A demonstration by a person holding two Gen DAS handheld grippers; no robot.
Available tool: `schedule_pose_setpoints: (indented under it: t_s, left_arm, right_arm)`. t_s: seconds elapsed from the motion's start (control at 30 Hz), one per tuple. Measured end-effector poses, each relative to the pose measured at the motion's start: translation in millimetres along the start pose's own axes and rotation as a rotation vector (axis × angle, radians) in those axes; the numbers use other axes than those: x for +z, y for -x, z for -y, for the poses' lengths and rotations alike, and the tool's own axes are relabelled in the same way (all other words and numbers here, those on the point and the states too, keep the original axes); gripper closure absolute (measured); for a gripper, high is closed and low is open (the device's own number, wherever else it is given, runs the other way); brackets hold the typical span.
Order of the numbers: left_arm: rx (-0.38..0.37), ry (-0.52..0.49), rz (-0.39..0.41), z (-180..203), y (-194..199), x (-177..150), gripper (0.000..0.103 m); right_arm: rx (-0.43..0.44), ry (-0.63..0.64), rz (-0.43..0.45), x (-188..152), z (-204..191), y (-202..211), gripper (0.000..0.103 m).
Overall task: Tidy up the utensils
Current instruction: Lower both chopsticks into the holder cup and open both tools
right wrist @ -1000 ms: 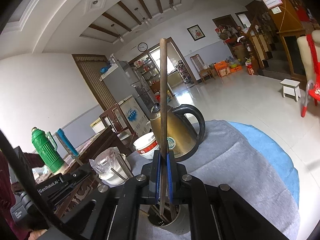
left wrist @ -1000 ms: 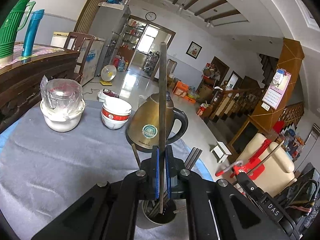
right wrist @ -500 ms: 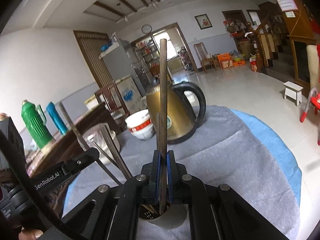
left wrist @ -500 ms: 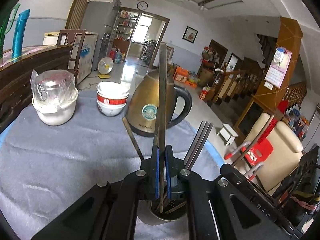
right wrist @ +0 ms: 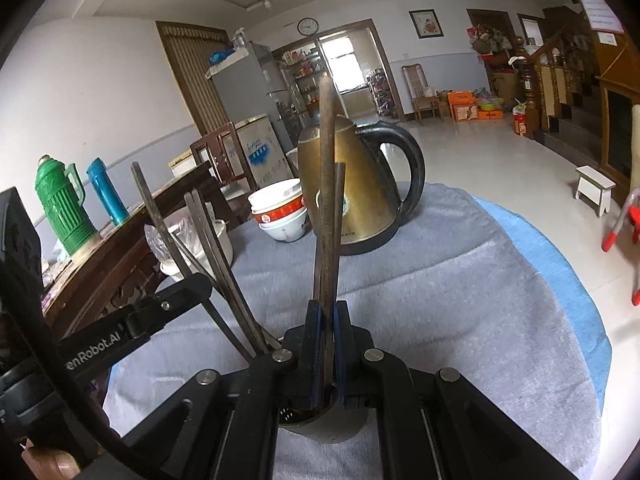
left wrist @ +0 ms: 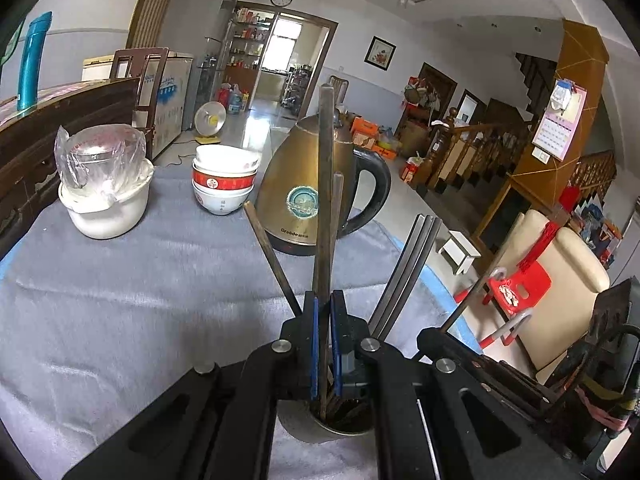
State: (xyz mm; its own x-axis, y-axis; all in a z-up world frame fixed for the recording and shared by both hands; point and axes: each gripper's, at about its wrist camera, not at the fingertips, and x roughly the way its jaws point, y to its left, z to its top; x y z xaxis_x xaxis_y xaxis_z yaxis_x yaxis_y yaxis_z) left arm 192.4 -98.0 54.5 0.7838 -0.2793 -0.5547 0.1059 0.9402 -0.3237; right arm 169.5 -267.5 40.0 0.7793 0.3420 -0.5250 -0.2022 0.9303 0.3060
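My left gripper (left wrist: 324, 344) is shut on a dark brown chopstick (left wrist: 325, 184) that stands upright, its lower end inside a metal utensil holder (left wrist: 340, 426) just below the fingers. My right gripper (right wrist: 328, 348) is shut on another brown chopstick (right wrist: 328, 168), also upright, its tip in the same holder (right wrist: 332, 426). Several more chopsticks (left wrist: 404, 276) lean in the holder, also in the right wrist view (right wrist: 208, 256). The left gripper's arm (right wrist: 132, 328) shows at the left of the right wrist view.
A gold electric kettle (left wrist: 296, 196) with a black handle stands behind the holder on the grey cloth (left wrist: 120, 300). Stacked bowls (left wrist: 224, 180) and a white pot with a wrapped lid (left wrist: 104, 184) sit further left. A wooden cabinet (right wrist: 120, 248) holds a green thermos (right wrist: 60, 204).
Both grippers have lowered with their chopsticks toward the holder. The leaning chopsticks now rise higher in both views.
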Motion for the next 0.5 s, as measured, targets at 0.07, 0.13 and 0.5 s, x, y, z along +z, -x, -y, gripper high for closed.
schedule_pose_setpoints:
  t_s: [0.07, 0.13, 0.5]
  left_arm:
    - [-0.001, -0.003, -0.009, 0.1, -0.9, -1.2, 0.097]
    - [0.002, -0.008, -0.014, 0.4, -2.3, -1.0, 0.097]
    - [0.005, -0.020, -0.032, 2.5, -2.2, -3.6, 0.097]
  right_arm:
    - [0.001, -0.005, -0.011, -0.7, 1.2, -2.1, 0.096]
    - [-0.003, -0.005, -0.022, -1.7, 1.2, -3.9, 0.096]
    - [-0.006, 0.000, -0.039, -3.6, 0.9, -8.0, 0.096]
